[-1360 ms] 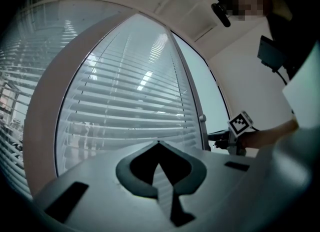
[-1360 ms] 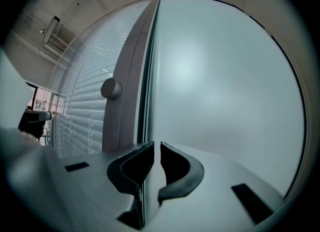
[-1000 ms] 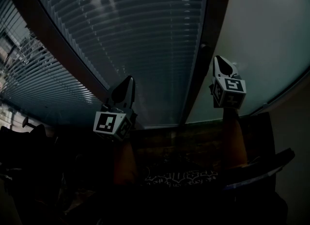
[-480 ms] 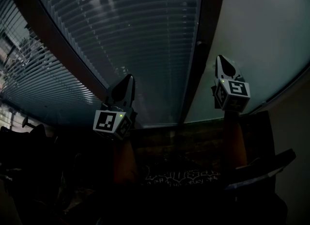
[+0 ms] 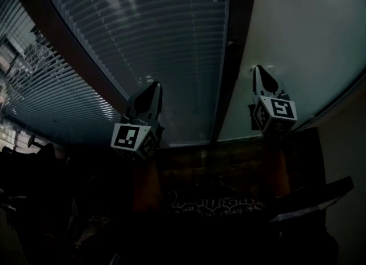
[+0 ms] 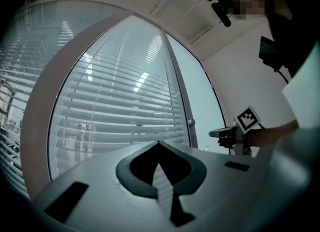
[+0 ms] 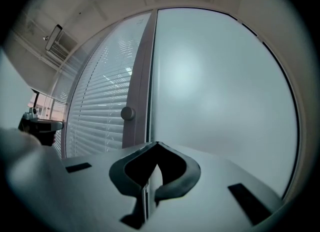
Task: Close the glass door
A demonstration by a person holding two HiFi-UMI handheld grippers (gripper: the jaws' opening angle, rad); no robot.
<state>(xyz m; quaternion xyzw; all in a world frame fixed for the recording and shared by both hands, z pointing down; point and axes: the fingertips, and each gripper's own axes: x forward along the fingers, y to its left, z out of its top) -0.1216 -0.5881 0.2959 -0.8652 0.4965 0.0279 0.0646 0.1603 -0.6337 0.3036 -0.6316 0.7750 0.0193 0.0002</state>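
Note:
The glass door (image 5: 297, 47) is a frosted pane right of a dark upright frame (image 5: 226, 87), which carries a small round knob (image 5: 230, 43). My right gripper (image 5: 258, 69) is shut and empty, its tip held up before the frosted pane just right of the frame; whether it touches the glass I cannot tell. In the right gripper view the shut gripper (image 7: 157, 145) points at the pane's left edge, below the knob (image 7: 127, 113). My left gripper (image 5: 154, 85) is shut on nothing before the slatted glass. The left gripper (image 6: 159, 143) faces the blinds (image 6: 115, 106).
Glass with horizontal blinds (image 5: 143, 35) fills the left, crossed by a slanted dark bar (image 5: 68, 52). A dark sill or ledge (image 5: 229, 155) runs below the panes. In the left gripper view the right gripper (image 6: 222, 133) shows near the knob (image 6: 190, 122).
The upright frame has slid left in the head view, so the right gripper now stands further onto the frosted pane. The left gripper has risen slightly. Both stay shut.

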